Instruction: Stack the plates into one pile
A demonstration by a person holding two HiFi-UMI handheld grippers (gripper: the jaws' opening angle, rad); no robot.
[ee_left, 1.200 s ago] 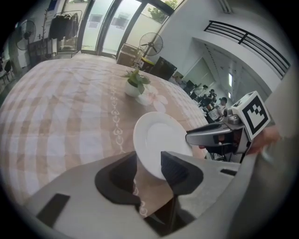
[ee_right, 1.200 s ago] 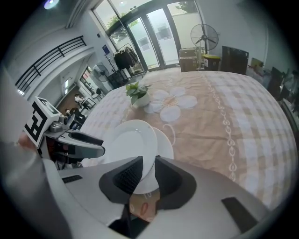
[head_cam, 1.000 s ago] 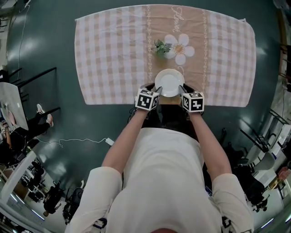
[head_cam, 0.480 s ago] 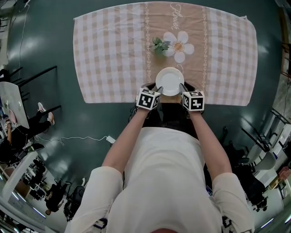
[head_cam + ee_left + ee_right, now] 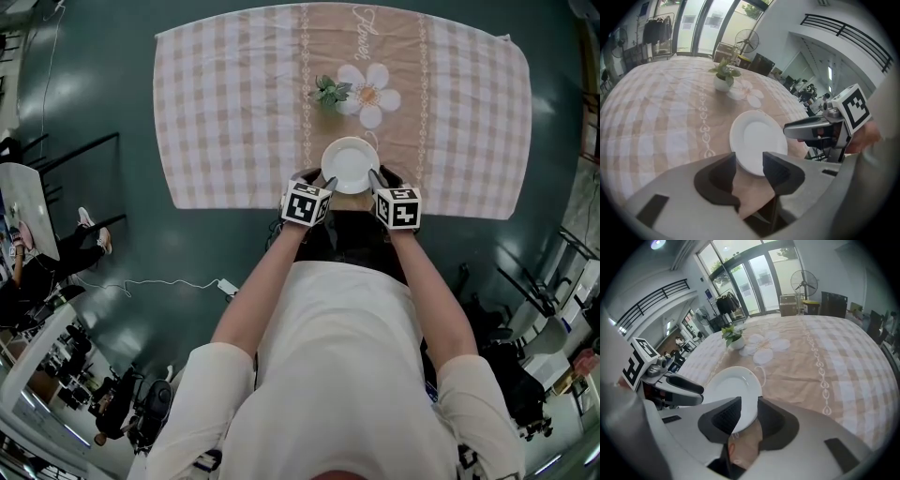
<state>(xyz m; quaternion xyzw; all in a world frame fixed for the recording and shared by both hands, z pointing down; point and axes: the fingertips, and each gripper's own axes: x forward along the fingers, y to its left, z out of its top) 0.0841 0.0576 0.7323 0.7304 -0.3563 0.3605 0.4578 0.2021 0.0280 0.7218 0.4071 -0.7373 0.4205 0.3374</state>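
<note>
Seemingly placing: the plate [image 5: 350, 166] is clamped by the right tool [image 5: 749, 403], its rim loosely straddled by the just-opened left tool [image 5: 750, 161]; the right must be released next.

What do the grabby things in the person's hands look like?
The left gripper and right gripper are grey with dark pads; each carries a white cube with black square markers. The person wears a white short-sleeved shirt. The left one's jaws have just been opening, the plate rim between them.
</note>
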